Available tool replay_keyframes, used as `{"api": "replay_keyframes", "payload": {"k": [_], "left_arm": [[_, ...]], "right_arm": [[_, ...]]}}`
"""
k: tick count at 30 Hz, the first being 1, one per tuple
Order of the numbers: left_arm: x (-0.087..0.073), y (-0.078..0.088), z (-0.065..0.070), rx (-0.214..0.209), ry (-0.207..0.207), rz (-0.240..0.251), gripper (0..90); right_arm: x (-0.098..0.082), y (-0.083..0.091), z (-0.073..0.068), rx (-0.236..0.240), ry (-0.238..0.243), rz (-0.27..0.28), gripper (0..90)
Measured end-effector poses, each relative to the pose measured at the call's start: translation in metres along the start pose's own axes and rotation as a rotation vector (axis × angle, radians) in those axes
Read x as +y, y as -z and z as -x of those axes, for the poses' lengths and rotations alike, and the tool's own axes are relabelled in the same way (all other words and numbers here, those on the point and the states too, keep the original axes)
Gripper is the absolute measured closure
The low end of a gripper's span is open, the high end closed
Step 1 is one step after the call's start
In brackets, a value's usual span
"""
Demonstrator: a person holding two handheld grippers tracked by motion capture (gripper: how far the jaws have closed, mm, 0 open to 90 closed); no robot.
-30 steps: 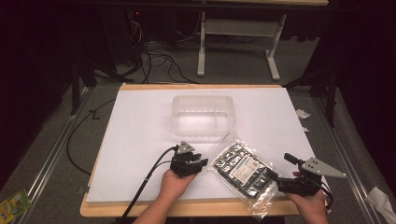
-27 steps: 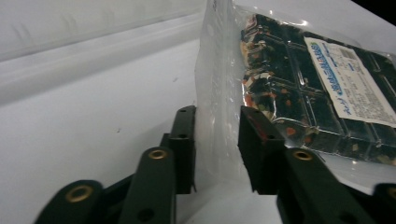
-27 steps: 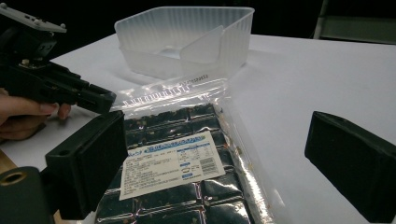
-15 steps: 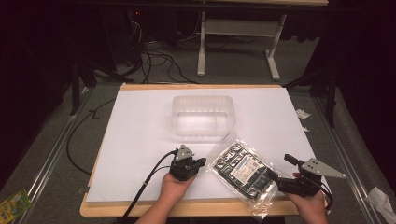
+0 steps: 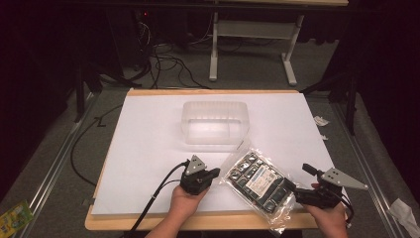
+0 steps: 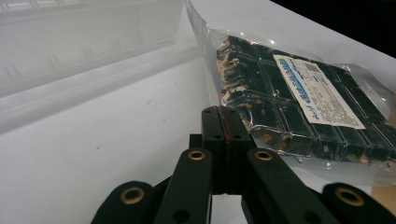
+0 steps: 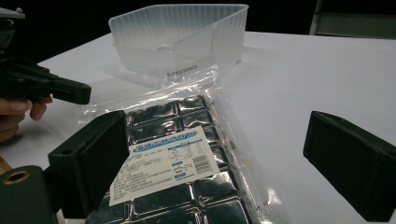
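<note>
Snack packet (image 5: 259,179) between hand-held grippers, beside the left (image 5: 214,174)

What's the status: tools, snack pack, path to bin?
Left tool shut, empty, beside snack pack. Right tool open, straddling pack's near end. Clear bin just beyond; nothing between.

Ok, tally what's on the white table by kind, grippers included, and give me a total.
Clear plastic tub: 1
Sealed packet of dark bars: 1
Grippers: 2, left gripper shut, right gripper open around the packet's end
Total: 4
</note>
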State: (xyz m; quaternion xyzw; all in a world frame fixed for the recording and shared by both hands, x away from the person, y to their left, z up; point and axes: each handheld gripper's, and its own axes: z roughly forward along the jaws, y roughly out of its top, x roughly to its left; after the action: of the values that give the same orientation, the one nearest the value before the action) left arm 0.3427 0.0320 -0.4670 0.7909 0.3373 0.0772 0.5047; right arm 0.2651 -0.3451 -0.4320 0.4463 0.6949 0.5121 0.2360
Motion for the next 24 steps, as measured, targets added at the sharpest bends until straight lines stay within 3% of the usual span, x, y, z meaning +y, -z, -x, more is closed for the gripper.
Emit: {"api": "replay_keyframes", "payload": {"k": [13, 24], "left_arm": [[0.0, -0.005, 0.013, -0.047, -0.021, 0.01, 90.0], [0.008, 0.007, 0.007, -0.002, -0.015, 0.081, 90.0]], "right_arm": [[0.0, 0.002, 0.0, -0.001, -0.001, 0.01, 7.6], [0.0, 0.003, 0.001, 0.0, -0.005, 0.014, 7.6]]}}
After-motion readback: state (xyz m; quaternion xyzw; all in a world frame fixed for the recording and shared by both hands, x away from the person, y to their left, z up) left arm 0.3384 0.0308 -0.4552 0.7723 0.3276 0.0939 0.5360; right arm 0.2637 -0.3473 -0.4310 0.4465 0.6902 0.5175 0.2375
